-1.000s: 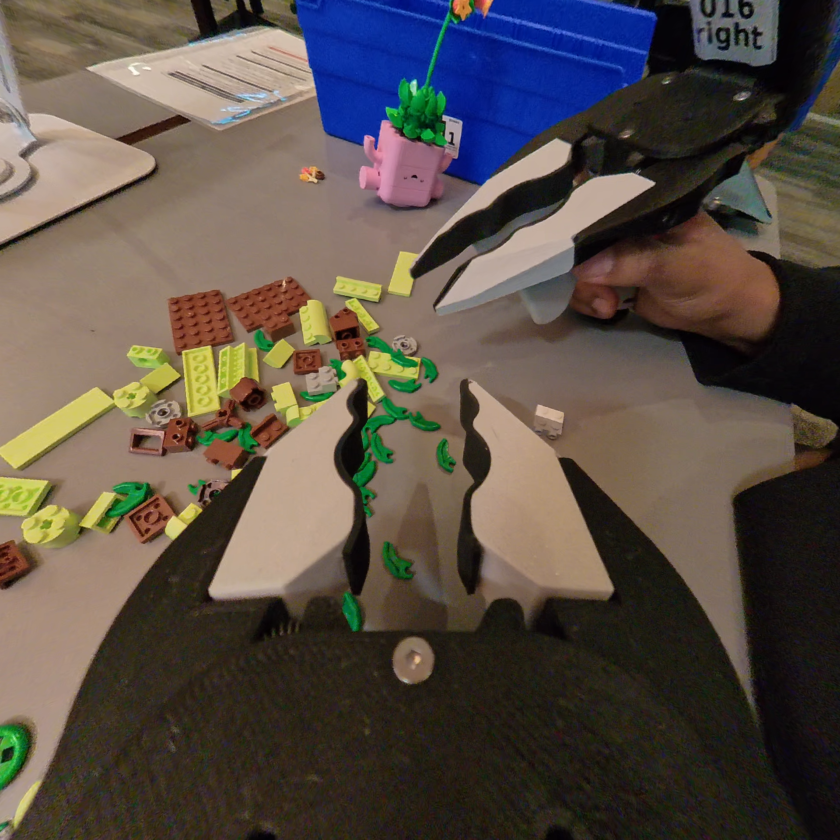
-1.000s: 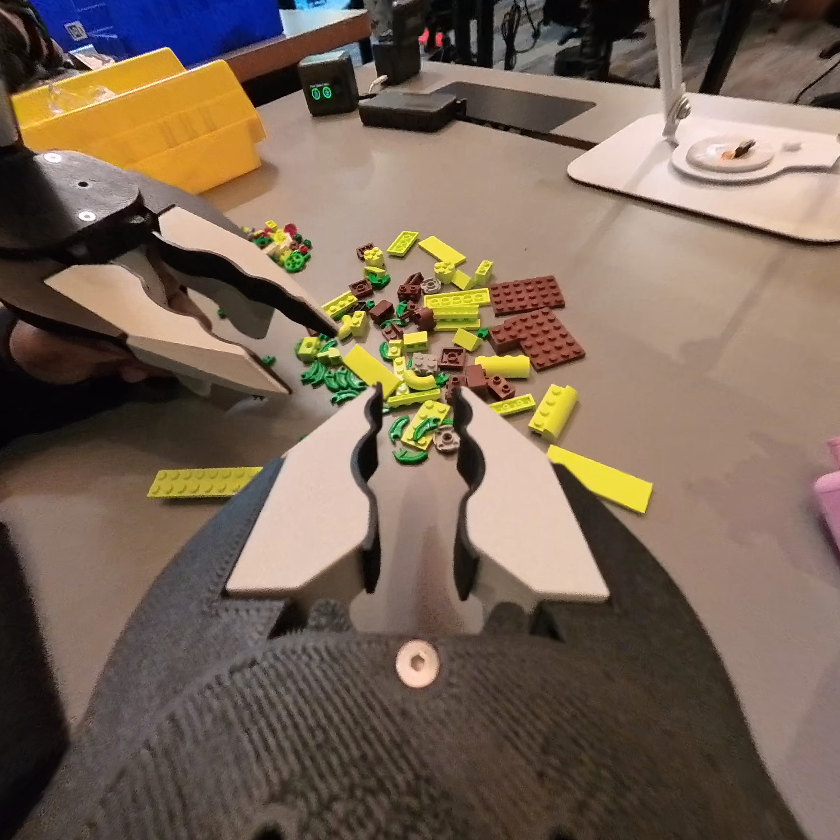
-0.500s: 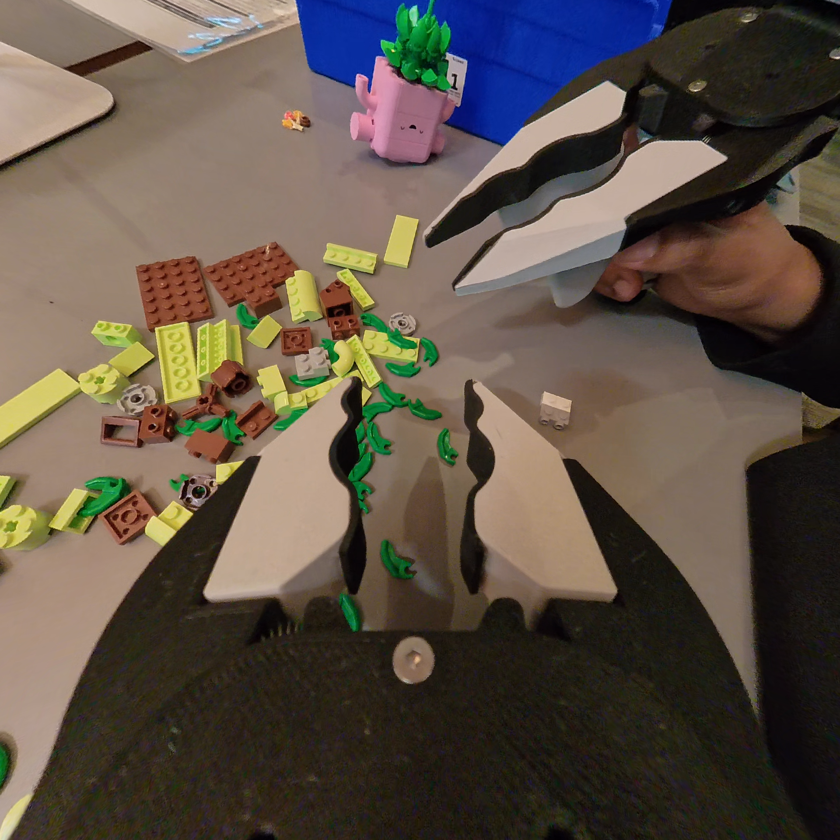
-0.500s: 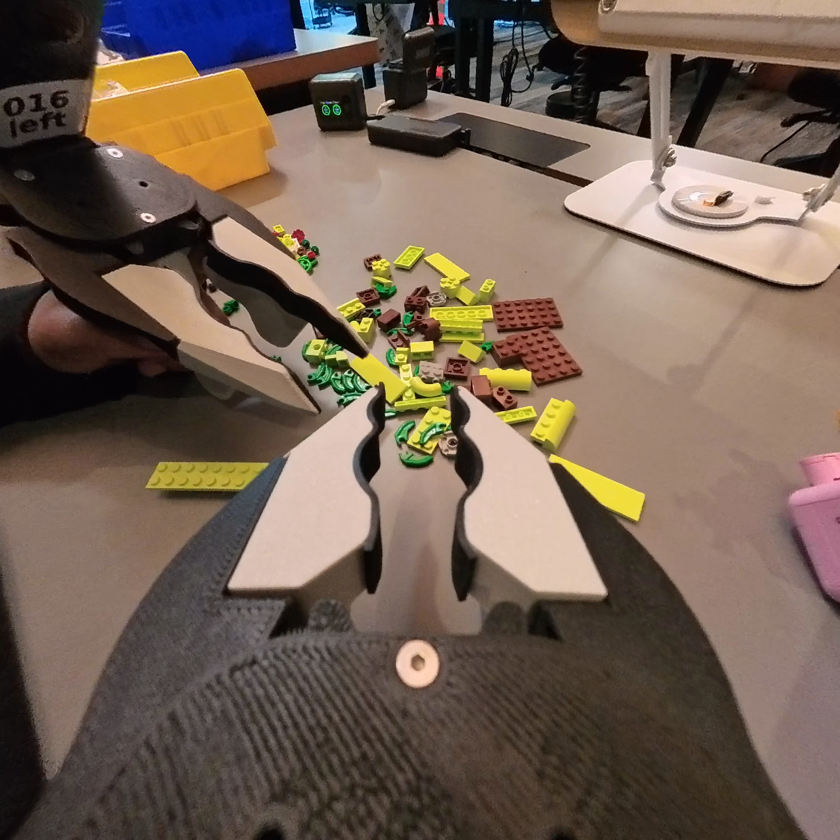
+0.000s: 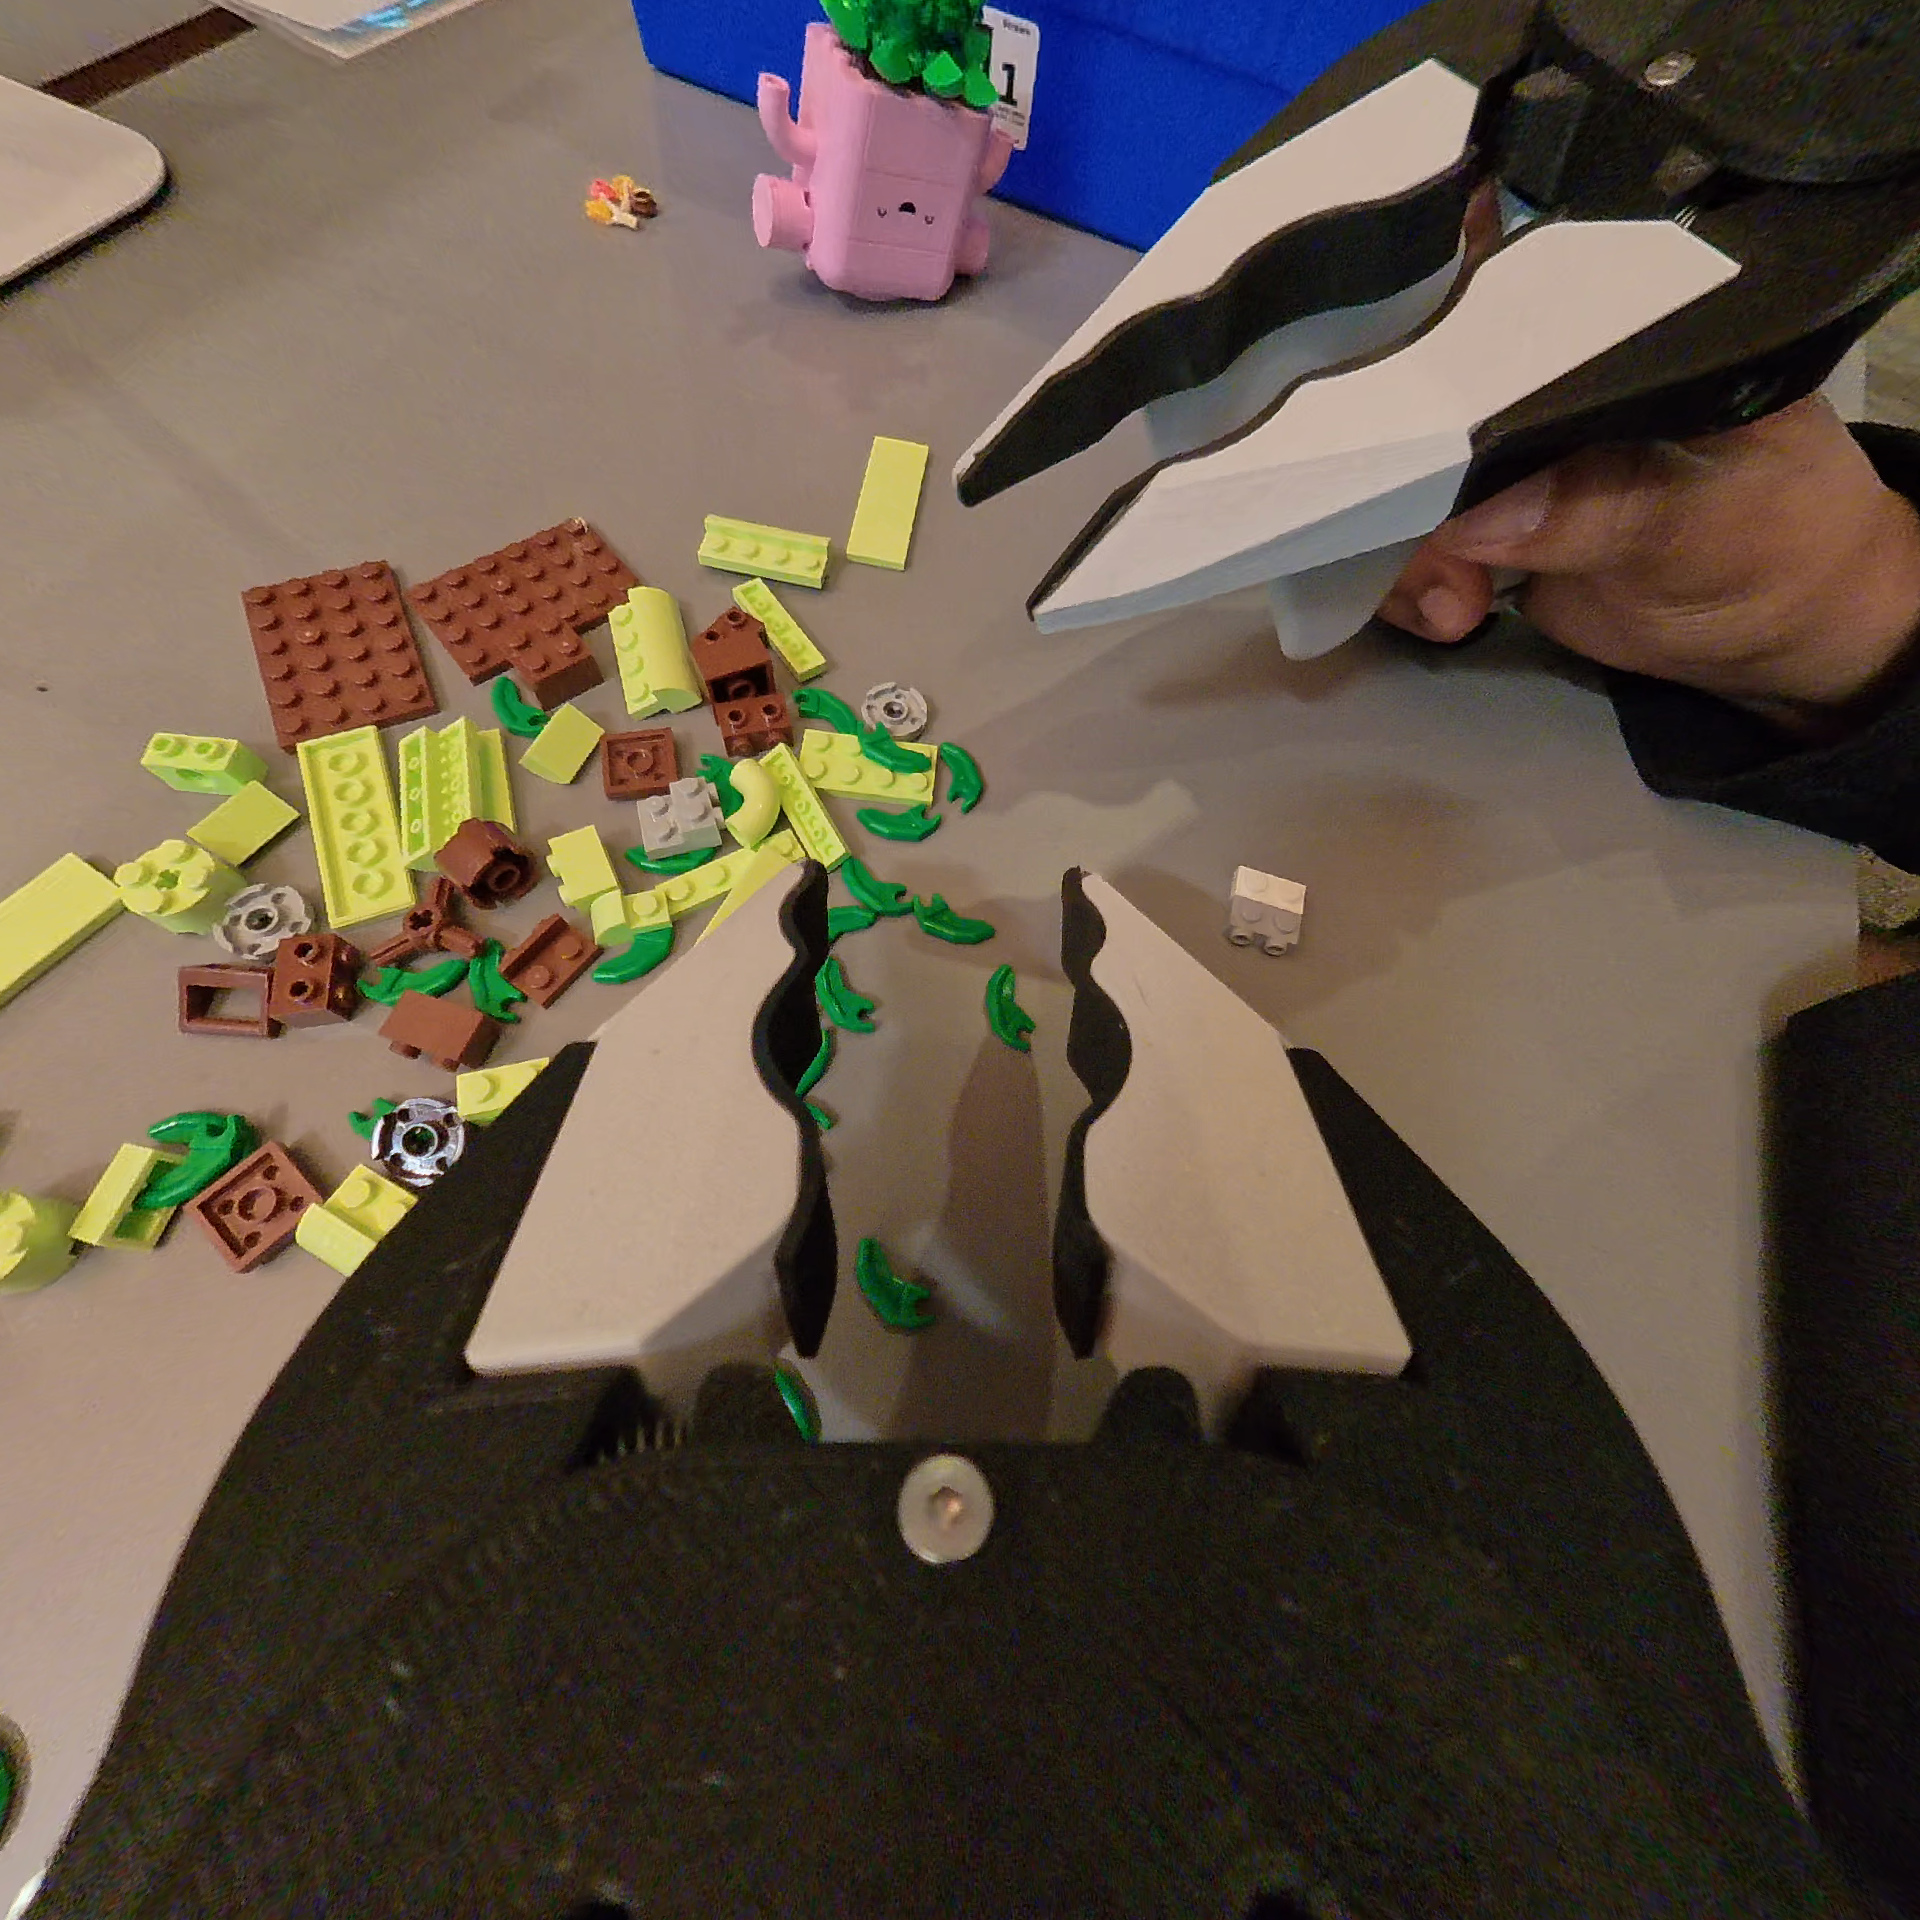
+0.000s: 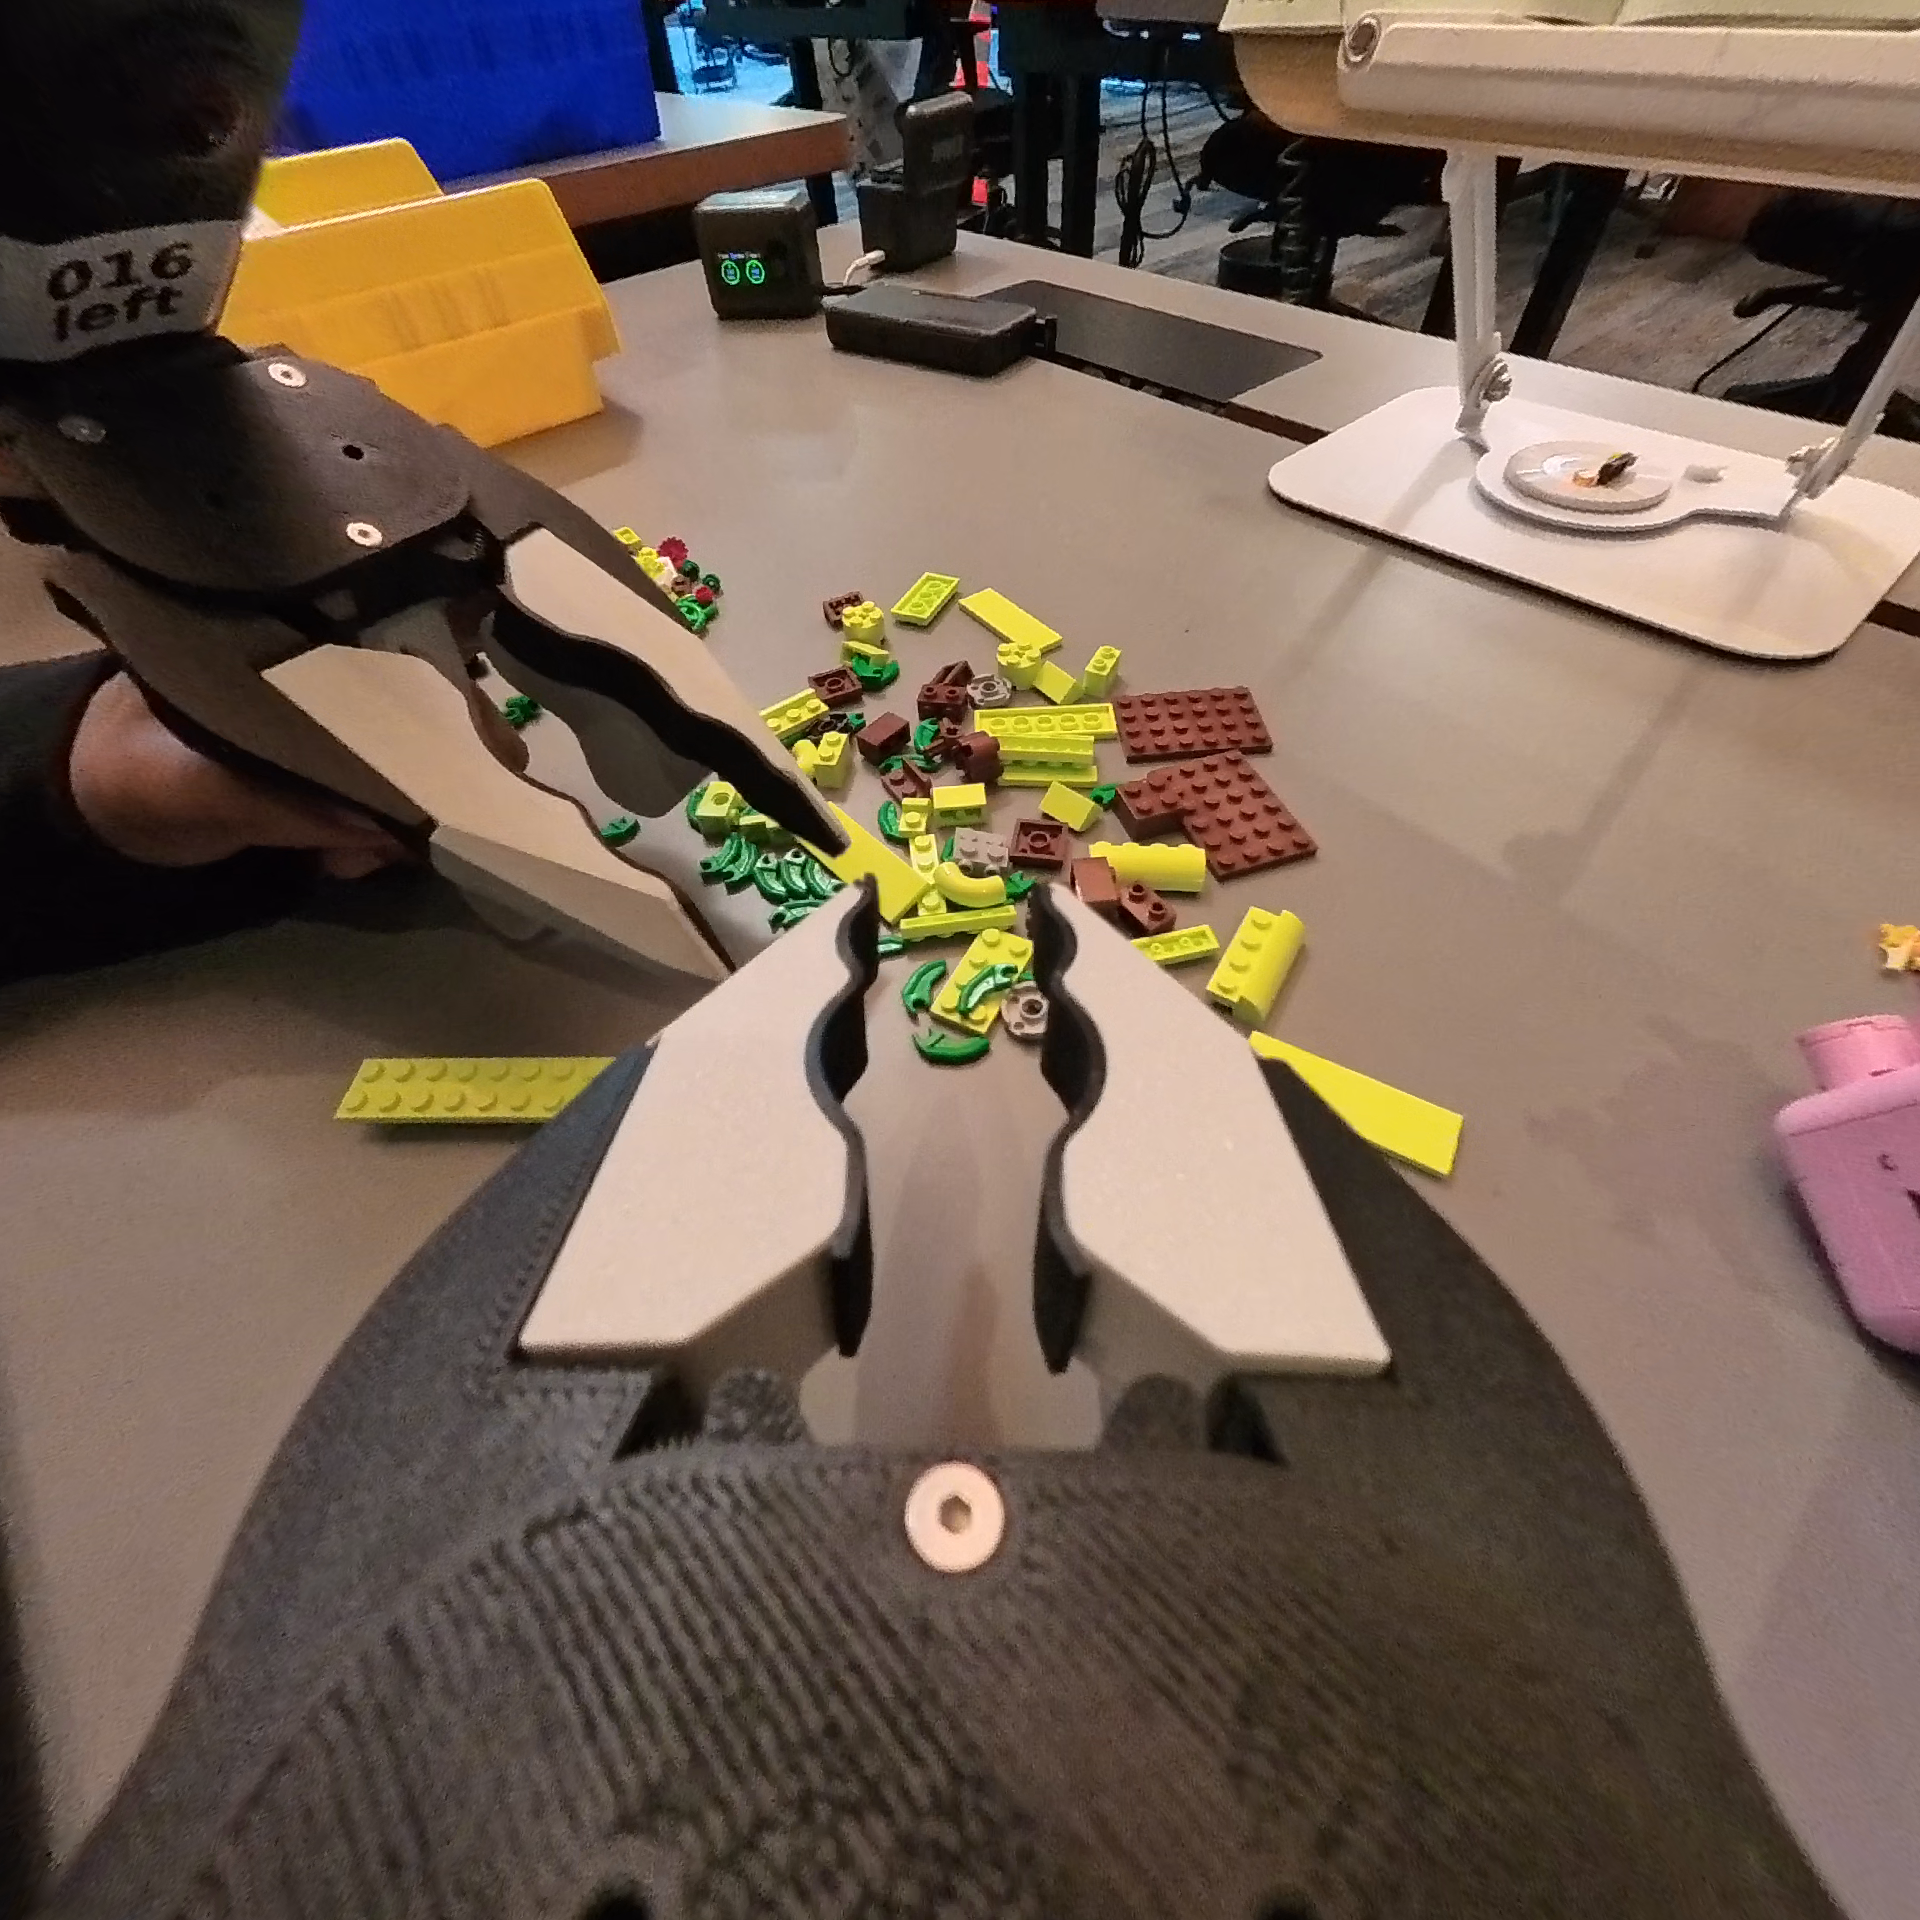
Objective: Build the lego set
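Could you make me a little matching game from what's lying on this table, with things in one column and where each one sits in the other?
Things:
1. pink planter figure
2. small grey brick
3. long lime plate
4. two brown plates

Places:
A. alone, right of the left gripper, apart from the pile
B. far edge of the loose pile, side by side
C. upright in front of the blue bin
D. flat on the table, beside the right gripper, below the other gripper

Pairs: 1-C, 2-A, 3-D, 4-B
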### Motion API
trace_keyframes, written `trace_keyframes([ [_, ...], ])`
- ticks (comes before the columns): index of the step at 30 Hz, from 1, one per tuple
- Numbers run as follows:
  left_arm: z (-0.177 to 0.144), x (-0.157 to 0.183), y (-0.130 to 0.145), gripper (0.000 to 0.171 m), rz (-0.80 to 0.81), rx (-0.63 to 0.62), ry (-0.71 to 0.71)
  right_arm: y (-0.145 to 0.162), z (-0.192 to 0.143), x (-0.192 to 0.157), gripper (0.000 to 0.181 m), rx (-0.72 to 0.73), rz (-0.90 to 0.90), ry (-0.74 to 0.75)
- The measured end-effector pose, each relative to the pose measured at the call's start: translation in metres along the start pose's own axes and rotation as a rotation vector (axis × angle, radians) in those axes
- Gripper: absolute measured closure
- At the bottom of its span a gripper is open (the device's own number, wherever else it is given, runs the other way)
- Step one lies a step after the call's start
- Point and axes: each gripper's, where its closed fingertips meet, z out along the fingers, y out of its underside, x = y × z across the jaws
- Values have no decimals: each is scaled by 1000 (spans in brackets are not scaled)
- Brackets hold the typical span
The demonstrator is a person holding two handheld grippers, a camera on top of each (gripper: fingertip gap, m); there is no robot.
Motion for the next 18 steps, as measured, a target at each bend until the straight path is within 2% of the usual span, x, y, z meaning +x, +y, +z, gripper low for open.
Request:
trace_keyframes([
  [18, 5, 3, 5, 130, 74, -48, -31, 4, 4, -2, 152, -33, -24, 7],
])
